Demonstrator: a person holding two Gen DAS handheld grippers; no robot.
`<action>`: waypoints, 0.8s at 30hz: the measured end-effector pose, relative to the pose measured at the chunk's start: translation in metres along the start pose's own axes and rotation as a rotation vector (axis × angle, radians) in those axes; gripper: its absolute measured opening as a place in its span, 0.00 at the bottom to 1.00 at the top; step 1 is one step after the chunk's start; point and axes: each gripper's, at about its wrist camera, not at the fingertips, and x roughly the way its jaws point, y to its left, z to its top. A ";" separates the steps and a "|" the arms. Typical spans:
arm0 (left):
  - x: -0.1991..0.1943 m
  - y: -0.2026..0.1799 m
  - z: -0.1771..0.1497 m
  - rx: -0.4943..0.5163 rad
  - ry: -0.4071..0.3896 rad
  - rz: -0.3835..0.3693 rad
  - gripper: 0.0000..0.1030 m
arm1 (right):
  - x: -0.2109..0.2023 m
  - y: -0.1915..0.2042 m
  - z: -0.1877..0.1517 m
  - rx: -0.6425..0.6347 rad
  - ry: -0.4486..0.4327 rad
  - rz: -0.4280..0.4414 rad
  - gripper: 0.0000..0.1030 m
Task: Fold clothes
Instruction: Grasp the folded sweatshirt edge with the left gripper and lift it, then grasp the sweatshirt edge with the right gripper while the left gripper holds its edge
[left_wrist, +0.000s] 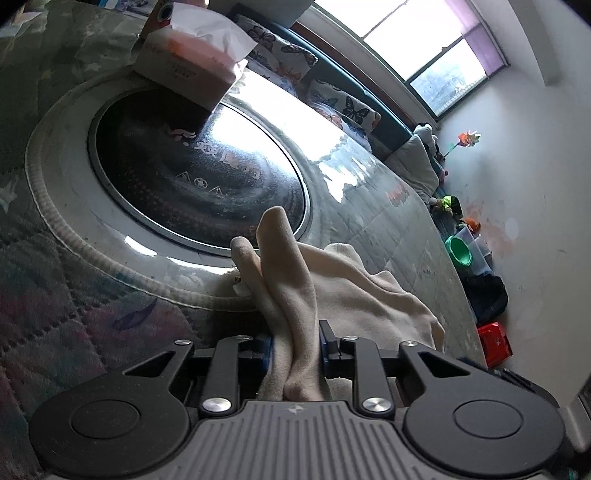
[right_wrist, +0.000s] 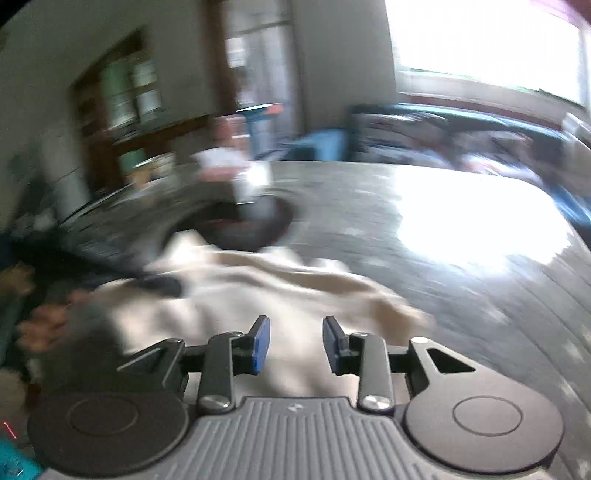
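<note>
**Folding barely begun**

The cream garment (left_wrist: 354, 291) is seen crumpled at lower centre on the quilted tabletop (left_wrist: 55, 314), no fold yet made; a bunched strip is clamped in the left hand-held gripper (left_wrist: 295, 350); the right hand-held gripper (right_wrist: 295, 345) is parted and empty above the soft, creased cloth.

Left wrist view: rides low behind its claw (left_wrist: 295, 343), close over the worktop (left_wrist: 369, 206), facing a window wall. Right wrist view: blurred, same low angle. Both share the cream cloth (left_wrist: 351, 291) (right_wrist: 258, 291).
</note>
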 end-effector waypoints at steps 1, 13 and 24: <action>0.001 0.000 0.001 0.004 0.002 0.001 0.24 | 0.000 -0.012 -0.001 0.033 -0.004 -0.034 0.30; 0.005 -0.009 0.002 0.074 0.008 0.046 0.25 | 0.032 -0.070 -0.019 0.278 -0.004 -0.060 0.30; 0.008 -0.029 0.014 0.170 0.003 0.083 0.19 | 0.010 -0.049 -0.003 0.195 -0.080 -0.049 0.11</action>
